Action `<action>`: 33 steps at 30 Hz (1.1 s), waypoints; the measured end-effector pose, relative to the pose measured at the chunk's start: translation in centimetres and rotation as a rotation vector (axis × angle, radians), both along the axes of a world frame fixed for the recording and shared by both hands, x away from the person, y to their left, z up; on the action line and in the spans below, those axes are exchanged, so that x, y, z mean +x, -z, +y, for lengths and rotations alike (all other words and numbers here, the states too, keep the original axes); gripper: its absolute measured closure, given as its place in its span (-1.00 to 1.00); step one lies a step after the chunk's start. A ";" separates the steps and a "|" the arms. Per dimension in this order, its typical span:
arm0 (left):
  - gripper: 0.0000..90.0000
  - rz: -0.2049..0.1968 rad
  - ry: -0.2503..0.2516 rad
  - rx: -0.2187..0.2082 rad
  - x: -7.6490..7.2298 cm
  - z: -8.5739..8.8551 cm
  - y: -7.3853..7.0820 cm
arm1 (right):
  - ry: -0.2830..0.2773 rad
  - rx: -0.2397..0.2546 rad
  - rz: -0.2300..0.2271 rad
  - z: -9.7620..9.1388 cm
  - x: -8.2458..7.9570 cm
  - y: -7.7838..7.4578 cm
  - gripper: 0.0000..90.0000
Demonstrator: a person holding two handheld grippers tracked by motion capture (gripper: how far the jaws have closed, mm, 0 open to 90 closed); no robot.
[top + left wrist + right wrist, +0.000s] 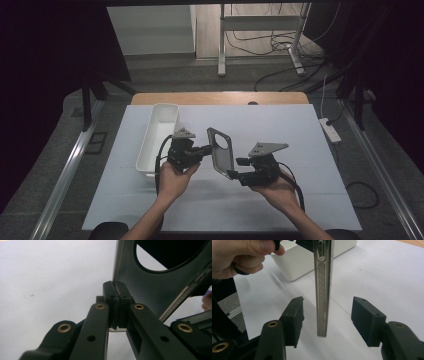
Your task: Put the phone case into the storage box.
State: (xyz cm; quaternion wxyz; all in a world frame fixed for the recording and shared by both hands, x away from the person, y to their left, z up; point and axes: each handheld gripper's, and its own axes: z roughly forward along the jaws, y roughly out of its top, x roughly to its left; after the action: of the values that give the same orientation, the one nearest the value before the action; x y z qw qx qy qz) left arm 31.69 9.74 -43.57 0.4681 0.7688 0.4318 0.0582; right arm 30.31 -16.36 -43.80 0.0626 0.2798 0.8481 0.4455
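My left gripper (206, 149) is clamped on the edge of the phone case (220, 150), a dark, flat shell with a round camera cut-out near its top; in the left gripper view the two pads (121, 293) press together on its rim, and the case (150, 285) rises up and to the right of them. My right gripper (234, 173) stands partly open, its pads (294, 315) clear of the case on both sides: the case (323, 287) hangs edge-on in the gap between them, touching neither. I hold it upright off the white mat (280, 130), between my two hands. Beyond my left gripper sits a white bin (157, 137).
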 end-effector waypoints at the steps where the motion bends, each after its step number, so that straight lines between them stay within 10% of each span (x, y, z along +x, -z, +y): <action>1: 0.98 0.003 -0.003 -0.001 0.0 0.0 0.0 | -0.002 -0.002 0.004 0.0 0.1 0.0 -0.10; 33: 0.98 0.003 -0.080 0.105 3.0 3.4 -1.7 | 0.073 -0.020 0.025 -6.0 -0.1 0.5 -0.53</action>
State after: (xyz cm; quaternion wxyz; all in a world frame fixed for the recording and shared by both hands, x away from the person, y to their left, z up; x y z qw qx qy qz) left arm 34.66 13.13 -41.84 0.4241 0.7745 0.4590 0.0982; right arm 30.21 -22.33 -44.28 0.0708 0.3155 0.8426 0.4307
